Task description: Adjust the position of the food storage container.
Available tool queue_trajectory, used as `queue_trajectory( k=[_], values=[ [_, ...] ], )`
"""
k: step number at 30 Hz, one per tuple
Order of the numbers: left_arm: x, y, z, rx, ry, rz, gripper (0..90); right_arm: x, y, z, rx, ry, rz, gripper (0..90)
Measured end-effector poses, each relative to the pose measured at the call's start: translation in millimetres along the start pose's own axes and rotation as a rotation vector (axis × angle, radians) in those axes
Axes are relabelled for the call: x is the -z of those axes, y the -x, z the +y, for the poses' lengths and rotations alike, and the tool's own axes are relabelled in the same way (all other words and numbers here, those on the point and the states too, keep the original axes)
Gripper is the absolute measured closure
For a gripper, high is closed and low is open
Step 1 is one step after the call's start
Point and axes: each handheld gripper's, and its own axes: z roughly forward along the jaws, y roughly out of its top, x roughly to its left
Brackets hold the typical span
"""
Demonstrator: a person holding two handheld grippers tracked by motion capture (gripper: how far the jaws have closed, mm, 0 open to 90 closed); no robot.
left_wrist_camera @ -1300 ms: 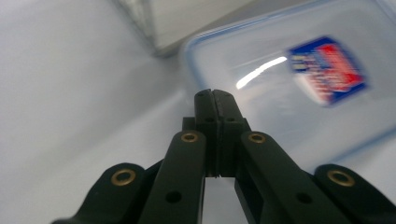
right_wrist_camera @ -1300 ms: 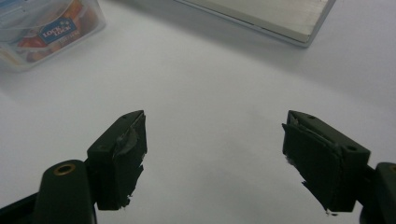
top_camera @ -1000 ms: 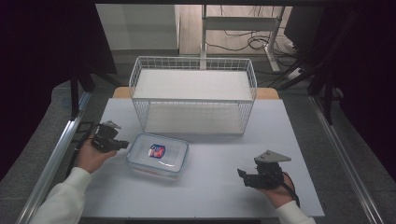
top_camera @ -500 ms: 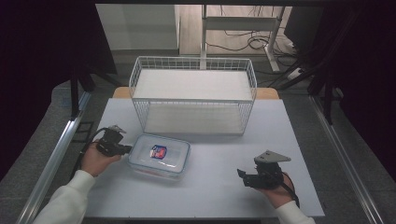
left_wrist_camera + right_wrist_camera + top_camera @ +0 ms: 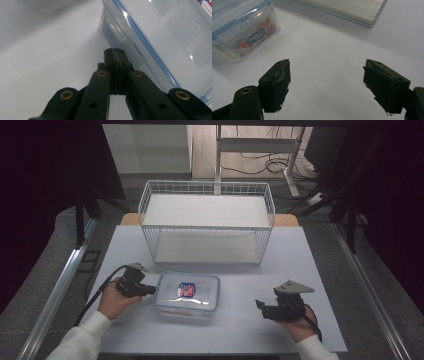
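The left claw point(image 5: 148, 290), pressed together, touches the clear food box point(image 5: 187, 294) on the bench point(image 5: 320, 270), while the right claw point(image 5: 260, 307) is spread wide.

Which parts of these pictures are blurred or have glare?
Left gripper view: box soft, with small glints on its lid; shut jaws sharper. Right gripper view: open jaws slightly blurred, glare on box lid. High view: table evenly lit, surroundings dark.

My jaws: I am holding my right gripper point(image 5: 325, 85) wide apart, nothing between.
Under me: white table point(image 5: 329, 45) is showing bare.
Upper left: clear lidded container point(image 5: 242, 30) is sitting, blue seal, printed label inside.
Top: pale board point(image 5: 352, 10) is lying flat.
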Motion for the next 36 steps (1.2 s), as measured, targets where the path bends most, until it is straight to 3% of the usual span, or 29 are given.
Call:
queue_trajectory(
  k=[12,19,27,32,36],
  values=[
    [-21.7,26.8,0.6,-0.05,-0.046,-0.061,90.0,1.1,1.1,-0.1,-0.002,0.006,-0.011,21.9],
    [-24.8,32.5,1.7,-0.05,-0.044,-0.099,90.0,1.7,2.4,-0.2,-0.006,0.016,-0.023,22.0],
    [-24.9,32.7,1.3,-0.051,-0.032,-0.09,90.0,1.0,1.3,-0.3,-0.002,0.018,-0.027,22.0],
    [-3.6,26.4,0.0,-0.024,0.059,-0.052,90.0,4.0,-0.2,-0.2,-0.001,0.045,-0.032,22.4],
    [12.5,29.2,-3.7,-0.011,0.134,-0.046,88.4,7.0,-3.2,1.3,0.006,0.079,-0.002,22.4]
  ],
)
